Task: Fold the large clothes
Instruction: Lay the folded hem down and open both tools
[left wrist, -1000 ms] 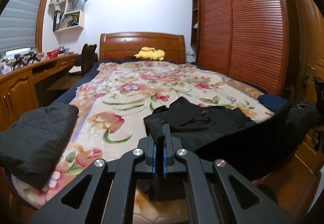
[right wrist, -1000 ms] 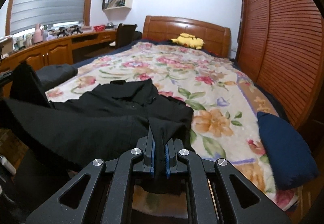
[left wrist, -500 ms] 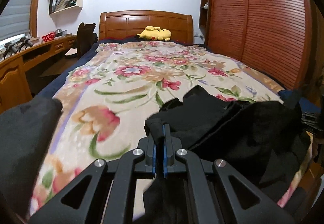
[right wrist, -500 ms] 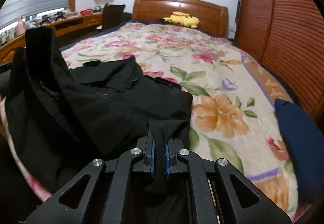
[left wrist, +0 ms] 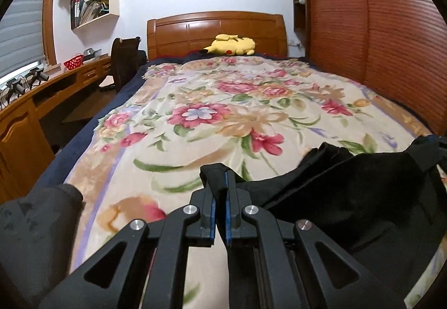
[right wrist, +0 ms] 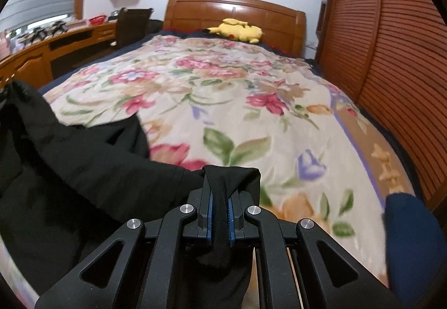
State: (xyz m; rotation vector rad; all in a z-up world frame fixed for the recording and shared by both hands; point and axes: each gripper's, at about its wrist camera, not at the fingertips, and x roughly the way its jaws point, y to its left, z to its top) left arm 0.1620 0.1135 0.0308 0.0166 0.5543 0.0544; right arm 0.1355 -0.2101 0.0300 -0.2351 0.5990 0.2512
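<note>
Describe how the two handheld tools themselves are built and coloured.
Both look identical. The left tool and right tool each have matte black angular linkage arms with triangular cut-outs, round silver pivot bolts, and two narrow black fingers lined with blue ribbed pads. No cables, markings or sleeves show.

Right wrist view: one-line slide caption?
Right gripper shut on a black garment, carried over the floral bedspread.

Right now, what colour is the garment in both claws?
Black garment, plain, no visible pattern; shows best in the right wrist view.
</note>
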